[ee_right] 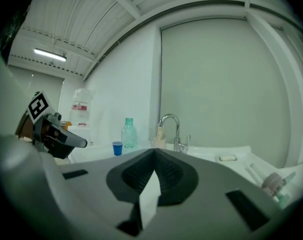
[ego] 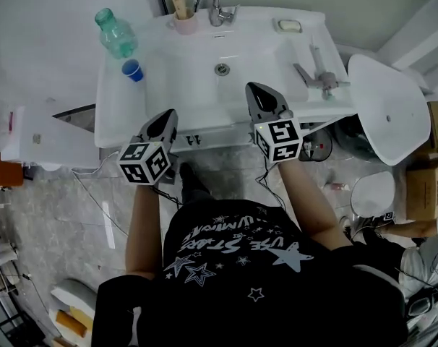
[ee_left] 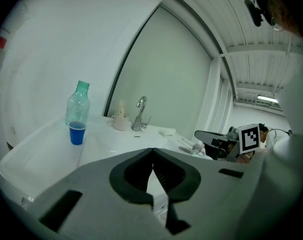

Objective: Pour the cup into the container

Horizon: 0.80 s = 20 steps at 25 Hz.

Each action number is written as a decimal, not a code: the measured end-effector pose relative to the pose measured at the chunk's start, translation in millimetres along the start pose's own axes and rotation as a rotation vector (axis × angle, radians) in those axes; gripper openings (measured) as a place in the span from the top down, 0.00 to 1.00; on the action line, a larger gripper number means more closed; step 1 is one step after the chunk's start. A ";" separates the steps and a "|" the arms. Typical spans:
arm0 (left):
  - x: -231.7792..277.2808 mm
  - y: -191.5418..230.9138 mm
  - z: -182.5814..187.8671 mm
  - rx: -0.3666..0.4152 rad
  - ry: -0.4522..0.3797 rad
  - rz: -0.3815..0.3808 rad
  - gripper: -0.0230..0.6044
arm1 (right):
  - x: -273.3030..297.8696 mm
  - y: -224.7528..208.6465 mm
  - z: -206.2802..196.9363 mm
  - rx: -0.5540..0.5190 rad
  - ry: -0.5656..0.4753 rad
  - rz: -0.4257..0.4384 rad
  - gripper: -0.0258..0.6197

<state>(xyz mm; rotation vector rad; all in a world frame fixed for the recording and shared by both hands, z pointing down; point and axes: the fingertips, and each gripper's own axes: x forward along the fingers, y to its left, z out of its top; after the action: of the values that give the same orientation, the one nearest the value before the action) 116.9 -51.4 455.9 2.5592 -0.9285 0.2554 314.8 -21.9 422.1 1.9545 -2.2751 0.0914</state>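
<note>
A small blue cup stands upright on the left ledge of the white washbasin, next to a clear green bottle. Both show again in the left gripper view, cup in front of bottle, and far off in the right gripper view, cup beside bottle. My left gripper hovers at the basin's front edge, jaws shut and empty. My right gripper reaches over the front rim of the bowl, shut with nothing between its pads.
A chrome faucet and a pink tumbler with toothbrushes stand at the back of the basin. A soap dish lies at the back right. A white toilet lid is to the right, and cardboard boxes sit on the floor.
</note>
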 end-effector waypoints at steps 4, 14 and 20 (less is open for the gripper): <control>-5.2 -33.1 -18.0 0.005 0.017 -0.019 0.95 | -33.8 -2.1 -9.6 -0.004 0.010 0.009 0.95; -35.1 -101.7 -65.1 0.018 0.050 -0.027 0.95 | -111.6 -1.0 -41.2 0.021 0.040 0.031 0.95; -65.8 -117.7 -85.4 -0.011 0.043 0.015 0.95 | -140.4 15.8 -51.8 0.029 0.058 0.074 0.95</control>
<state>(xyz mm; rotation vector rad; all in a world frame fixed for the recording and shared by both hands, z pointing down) 140.1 105.2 476.5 2.5280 -0.9305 0.3074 323.2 125.1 453.6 1.8561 -2.3214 0.1878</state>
